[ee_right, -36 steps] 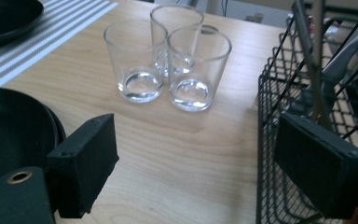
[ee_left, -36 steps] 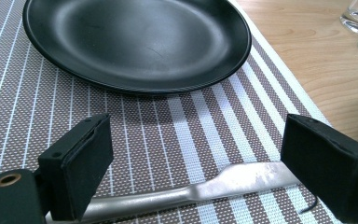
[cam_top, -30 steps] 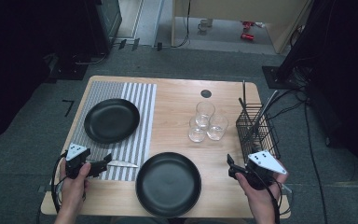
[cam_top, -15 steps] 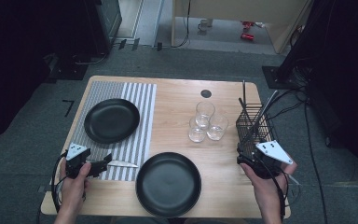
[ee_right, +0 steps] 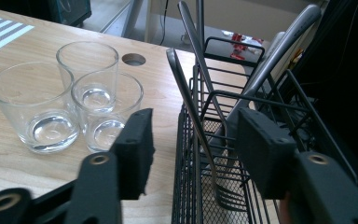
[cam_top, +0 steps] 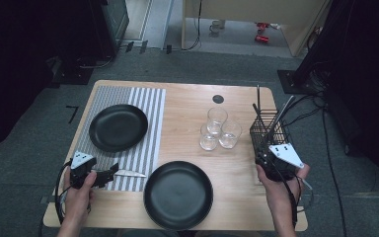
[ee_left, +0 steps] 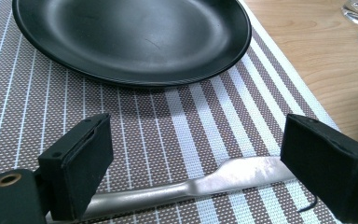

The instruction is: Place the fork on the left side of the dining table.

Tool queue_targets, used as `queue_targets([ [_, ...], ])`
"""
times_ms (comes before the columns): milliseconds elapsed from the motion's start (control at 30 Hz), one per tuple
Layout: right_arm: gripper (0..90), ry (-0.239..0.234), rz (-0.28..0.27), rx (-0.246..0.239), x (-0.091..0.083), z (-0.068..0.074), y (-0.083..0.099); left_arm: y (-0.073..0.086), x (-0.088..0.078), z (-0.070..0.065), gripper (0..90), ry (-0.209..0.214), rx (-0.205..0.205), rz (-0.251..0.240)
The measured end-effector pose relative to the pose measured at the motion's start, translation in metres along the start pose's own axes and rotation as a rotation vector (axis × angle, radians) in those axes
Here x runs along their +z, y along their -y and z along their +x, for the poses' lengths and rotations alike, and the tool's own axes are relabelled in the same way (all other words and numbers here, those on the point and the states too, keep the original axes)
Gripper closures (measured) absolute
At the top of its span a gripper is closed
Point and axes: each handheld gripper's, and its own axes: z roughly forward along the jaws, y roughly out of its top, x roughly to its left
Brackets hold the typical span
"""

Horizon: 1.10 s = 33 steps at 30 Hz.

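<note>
A silver knife (ee_left: 205, 182) lies on the striped placemat (ee_left: 177, 121), also seen as the knife (cam_top: 128, 173) in the high view. My left gripper (ee_left: 200, 135) is open and its jaws stand wide on either side of the knife, with the pads clear of it; the left gripper (cam_top: 108, 173) is at the mat's near edge. My right gripper (ee_right: 193, 135) is at the black wire basket (ee_right: 223, 107). Its jaws have just been closing and straddle the basket's near wall and a utensil handle (ee_right: 186, 93) without pressing on either. In the high view the right gripper (cam_top: 265, 154) meets the basket's (cam_top: 271, 129) near side.
One black plate (cam_top: 118, 127) sits on the placemat and another black plate (cam_top: 178, 194) lies on bare wood near the front edge. Three empty glasses (cam_top: 218, 131) stand just left of the basket. Several utensils lean in the basket. A round hole (cam_top: 218, 98) marks the tabletop.
My right gripper has moved away from the front edge up to the basket, and its jaws have narrowed. The left gripper and knife have stayed put.
</note>
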Motion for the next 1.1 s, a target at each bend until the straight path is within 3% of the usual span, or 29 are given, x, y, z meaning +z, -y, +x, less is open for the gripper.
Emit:
queue_targets([
  [167,58.2,-0.012,-0.024,0.017,0.003,-0.002,-0.003,0.000,0.000,0.000,9.6,0.009,-0.009,0.001],
  [367,67.0,-0.047,0.002,-0.003,0.010,0.001,-0.004,0.000,0.001,0.000,9.6,0.013,-0.009,0.007],
  [467,68.9,-0.016,0.002,-0.002,0.012,0.002,-0.005,0.000,0.001,0.000,9.7,0.016,-0.007,0.012],
  [633,80.9,0.013,-0.003,-0.029,0.015,0.002,-0.004,0.000,0.002,-0.001,9.7,0.017,-0.005,0.013],
  [800,84.2,0.042,-0.017,-0.050,0.014,0.000,-0.004,0.000,0.003,-0.002,9.7,0.016,-0.002,0.016],
  [1000,88.9,0.118,-0.060,-0.040,0.007,-0.015,-0.006,-0.001,0.001,-0.002,9.7,0.015,-0.006,0.005],
  [1100,89.0,0.096,-0.073,-0.011,0.005,-0.025,-0.005,-0.001,0.001,-0.001,9.8,0.014,-0.006,0.007],
])
